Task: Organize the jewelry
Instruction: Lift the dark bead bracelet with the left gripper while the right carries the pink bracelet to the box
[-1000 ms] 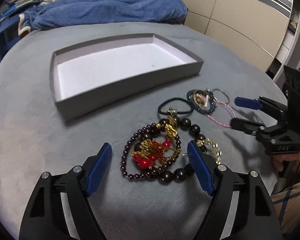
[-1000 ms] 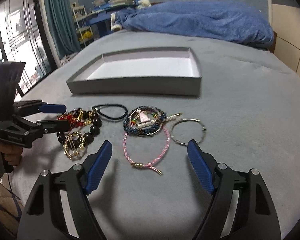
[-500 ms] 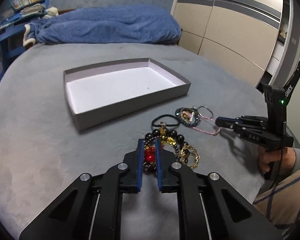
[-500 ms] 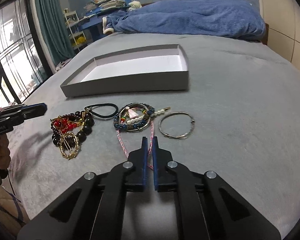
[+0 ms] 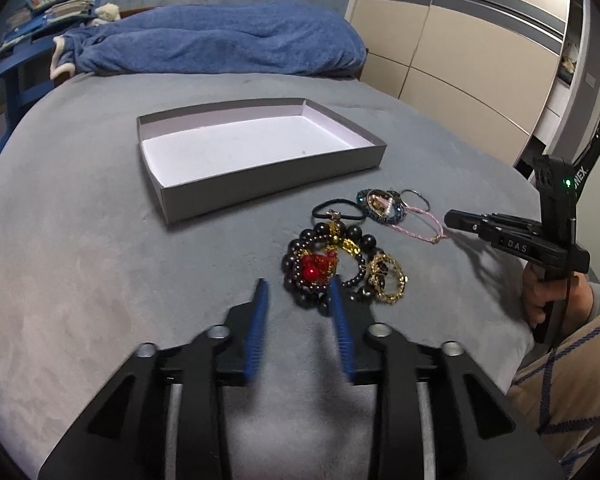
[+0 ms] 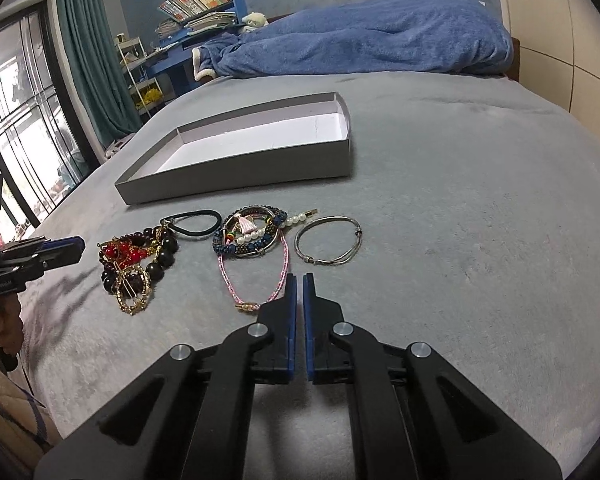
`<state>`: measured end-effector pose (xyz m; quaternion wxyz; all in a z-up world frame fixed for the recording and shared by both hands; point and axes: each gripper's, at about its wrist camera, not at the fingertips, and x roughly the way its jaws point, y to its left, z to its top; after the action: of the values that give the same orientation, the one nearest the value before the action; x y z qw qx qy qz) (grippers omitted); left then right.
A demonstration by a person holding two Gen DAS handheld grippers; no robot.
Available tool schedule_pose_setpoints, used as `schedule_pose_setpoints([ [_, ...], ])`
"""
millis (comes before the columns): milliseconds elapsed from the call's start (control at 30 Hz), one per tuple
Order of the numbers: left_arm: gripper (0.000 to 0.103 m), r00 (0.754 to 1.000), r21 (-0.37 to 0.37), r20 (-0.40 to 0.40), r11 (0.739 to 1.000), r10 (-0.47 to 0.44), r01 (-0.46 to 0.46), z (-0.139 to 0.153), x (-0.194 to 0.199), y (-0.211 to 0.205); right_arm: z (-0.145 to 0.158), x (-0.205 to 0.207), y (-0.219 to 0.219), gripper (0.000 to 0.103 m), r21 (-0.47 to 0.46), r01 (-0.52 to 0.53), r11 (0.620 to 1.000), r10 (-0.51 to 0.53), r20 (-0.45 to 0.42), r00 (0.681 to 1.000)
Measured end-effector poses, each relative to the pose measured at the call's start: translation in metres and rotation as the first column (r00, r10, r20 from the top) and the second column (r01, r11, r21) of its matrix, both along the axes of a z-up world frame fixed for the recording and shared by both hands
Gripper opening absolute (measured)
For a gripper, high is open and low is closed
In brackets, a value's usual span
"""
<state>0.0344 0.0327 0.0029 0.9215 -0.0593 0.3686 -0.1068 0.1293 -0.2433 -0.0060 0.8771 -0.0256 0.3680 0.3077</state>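
Observation:
A grey shallow box (image 5: 260,184) with a white floor lies on the grey bed cover; it also shows in the right wrist view (image 6: 240,176). Before it lies loose jewelry: a dark bead bracelet with red beads (image 5: 320,268), a gold chain (image 5: 386,278), a black hair tie (image 5: 340,210), a blue beaded bangle (image 6: 250,234), a pink cord bracelet (image 6: 256,276) and a silver bangle (image 6: 327,246). My left gripper (image 5: 298,286) is partly open and empty, just short of the bead bracelet. My right gripper (image 6: 299,280) is shut and empty, by the pink cord.
A blue blanket (image 5: 220,46) lies heaped at the far end of the bed. Beige wardrobe doors (image 5: 460,60) stand to the right. A blue shelf with books (image 6: 196,12) and a window with a teal curtain (image 6: 88,60) are on the left.
Both grippers shut and pulled back from the jewelry. The left one has since opened partway, its fingers blurred with motion. The right one stays shut. The jewelry has not moved.

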Motion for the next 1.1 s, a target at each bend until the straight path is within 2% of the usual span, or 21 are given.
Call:
schedule_pose_setpoints([
  [33,0.048,1.0,0.009,0.004,1.0,-0.003,0.003,0.0,-0.001,-0.001,0.0,0.0,0.001,0.003,0.0,-0.001,1.0,0.001,-0.001,1.0],
  [100,0.064,1.0,0.014,0.005,1.0,-0.006,0.006,-0.001,0.001,-0.003,-0.001,0.0,0.002,0.003,-0.004,-0.006,1.0,0.006,-0.004,1.0],
  [267,0.065,0.999,-0.018,-0.032,1.0,-0.014,0.013,-0.006,0.021,-0.005,-0.002,-0.001,0.002,0.003,-0.009,-0.007,1.0,0.007,-0.004,1.0],
  [333,0.059,0.998,-0.02,-0.054,1.0,-0.025,0.024,-0.01,0.028,-0.008,-0.001,-0.001,0.001,0.003,-0.004,-0.005,1.0,0.005,-0.003,1.0],
  [367,0.048,0.997,-0.027,-0.068,0.999,-0.035,0.033,-0.012,0.032,-0.009,-0.002,-0.001,0.001,0.003,-0.002,-0.005,1.0,0.005,-0.004,1.0],
  [400,0.031,0.996,-0.034,-0.078,0.998,-0.048,0.046,-0.014,0.034,-0.011,-0.002,-0.001,0.001,0.003,-0.002,-0.005,1.0,0.005,-0.006,1.0],
  [533,0.008,0.997,-0.036,-0.035,0.997,-0.068,0.067,-0.005,0.027,-0.015,-0.002,0.0,0.002,0.003,-0.004,-0.01,1.0,0.01,-0.009,1.0],
  [767,0.006,0.991,-0.042,0.091,0.994,-0.096,0.1,0.04,0.002,-0.017,-0.003,-0.001,0.004,0.003,-0.008,-0.025,1.0,0.025,-0.01,1.0],
  [900,0.006,0.988,-0.052,0.133,0.995,-0.082,0.089,0.058,-0.002,-0.014,-0.003,-0.001,0.005,0.005,-0.008,-0.027,1.0,0.027,-0.015,1.0],
  [967,0.006,0.986,-0.046,0.148,0.996,-0.073,0.081,0.066,-0.003,-0.012,-0.003,-0.001,0.004,0.012,-0.005,-0.026,1.0,0.026,-0.016,1.0],
  [1033,0.006,0.985,-0.034,0.157,0.997,-0.066,0.072,0.071,-0.004,-0.008,-0.002,-0.001,0.004,0.025,-0.001,-0.027,1.0,0.027,-0.017,0.999],
  [1100,0.006,0.986,-0.028,0.159,0.998,-0.053,0.058,0.072,-0.004,-0.005,0.0,0.003,0.006,0.03,0.0,-0.026,1.0,0.026,-0.026,0.999],
])
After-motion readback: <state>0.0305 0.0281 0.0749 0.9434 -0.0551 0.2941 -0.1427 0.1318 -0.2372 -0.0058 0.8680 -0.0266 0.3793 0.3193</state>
